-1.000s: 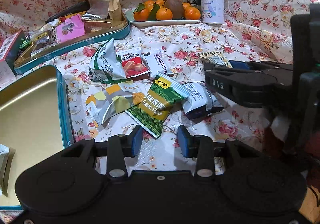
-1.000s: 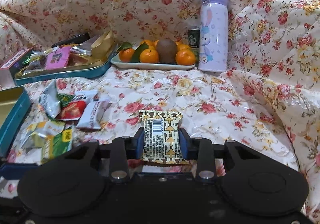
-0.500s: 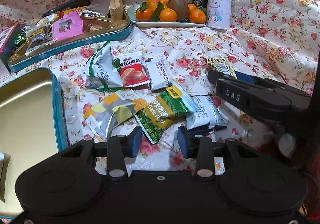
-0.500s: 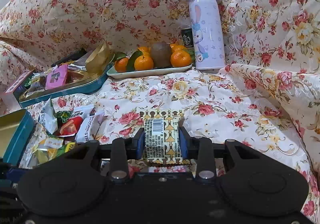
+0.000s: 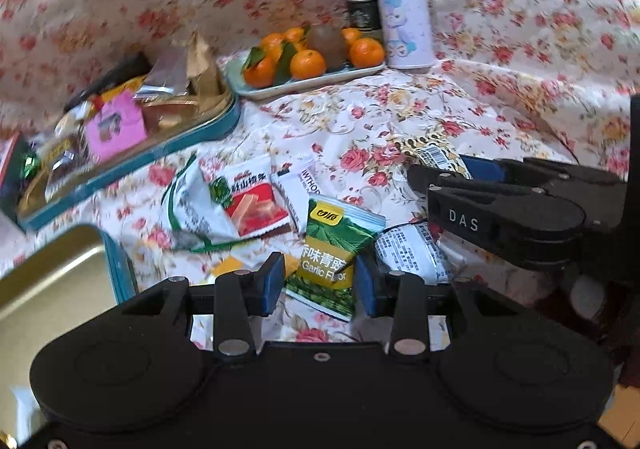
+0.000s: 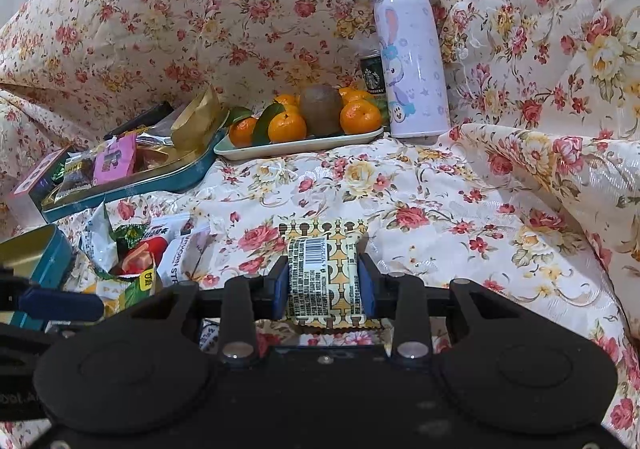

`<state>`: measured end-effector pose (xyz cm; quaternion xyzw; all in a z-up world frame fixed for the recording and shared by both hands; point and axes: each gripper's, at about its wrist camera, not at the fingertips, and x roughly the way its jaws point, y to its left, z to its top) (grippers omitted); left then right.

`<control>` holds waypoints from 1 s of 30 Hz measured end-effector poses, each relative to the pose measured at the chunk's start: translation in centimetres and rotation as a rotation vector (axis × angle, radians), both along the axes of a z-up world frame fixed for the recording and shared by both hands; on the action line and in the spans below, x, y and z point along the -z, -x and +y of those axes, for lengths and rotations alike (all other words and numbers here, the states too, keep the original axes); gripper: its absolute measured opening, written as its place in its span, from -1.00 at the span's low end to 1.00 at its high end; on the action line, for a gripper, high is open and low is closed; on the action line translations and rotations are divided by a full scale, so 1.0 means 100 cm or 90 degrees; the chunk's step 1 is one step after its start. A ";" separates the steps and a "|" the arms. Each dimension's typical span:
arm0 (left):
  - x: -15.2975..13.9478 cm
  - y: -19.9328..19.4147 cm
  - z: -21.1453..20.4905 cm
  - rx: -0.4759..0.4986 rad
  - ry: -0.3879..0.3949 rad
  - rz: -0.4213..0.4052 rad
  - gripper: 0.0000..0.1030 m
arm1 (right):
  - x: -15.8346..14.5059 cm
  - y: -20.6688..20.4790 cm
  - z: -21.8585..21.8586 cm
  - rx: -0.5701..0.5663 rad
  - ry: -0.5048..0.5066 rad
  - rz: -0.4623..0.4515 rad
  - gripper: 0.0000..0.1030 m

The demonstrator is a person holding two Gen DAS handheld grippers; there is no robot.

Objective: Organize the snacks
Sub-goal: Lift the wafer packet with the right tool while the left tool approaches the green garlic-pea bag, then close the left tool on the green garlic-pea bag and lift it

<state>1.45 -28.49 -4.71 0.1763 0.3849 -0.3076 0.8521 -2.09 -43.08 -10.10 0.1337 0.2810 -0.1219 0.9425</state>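
Note:
My right gripper (image 6: 323, 289) is shut on a yellow patterned packet (image 6: 320, 269) with a barcode, held just above the floral cloth. The left wrist view shows that gripper (image 5: 436, 171) from the side at the right, with the packet (image 5: 430, 149) sticking out of it. My left gripper (image 5: 319, 283) is open and hangs over the snack pile. A green garlic-flavour packet (image 5: 332, 249) lies on the cloth in line with its gap, untouched. Around it lie a red packet (image 5: 252, 203), a white packet (image 5: 298, 185) and a silver-white packet (image 5: 412, 255).
An open teal tin (image 5: 116, 269) with a gold inside sits at the near left. A teal tray (image 5: 168, 151) of snacks lies behind it. At the back stand a plate (image 5: 360, 71) of oranges, a dark can (image 5: 362, 13) and a purple bottle (image 5: 404, 9). Cloth rises on the right.
My left gripper has shifted over the pile, so the green packet now lines up with its gap. The right gripper has rolled slightly and keeps hold of the yellow packet.

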 end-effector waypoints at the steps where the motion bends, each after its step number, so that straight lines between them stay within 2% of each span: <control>1: 0.000 -0.002 0.000 0.007 -0.001 0.000 -0.11 | 0.000 0.000 0.000 0.000 0.000 0.000 -0.32; 8: -0.001 -0.015 -0.001 0.026 0.015 0.030 -0.08 | 0.000 0.000 0.001 0.001 -0.002 -0.001 -0.31; 14: 0.004 -0.025 -0.002 0.014 0.032 0.065 -0.07 | 0.000 0.001 0.000 0.003 -0.008 -0.004 -0.31; 27: 0.011 -0.030 -0.008 0.013 0.033 0.077 -0.07 | 0.000 0.002 0.000 0.003 -0.014 -0.007 -0.31; 30: 0.010 -0.032 -0.007 0.009 0.040 0.088 -0.12 | 0.000 0.002 0.000 0.003 -0.014 -0.007 -0.31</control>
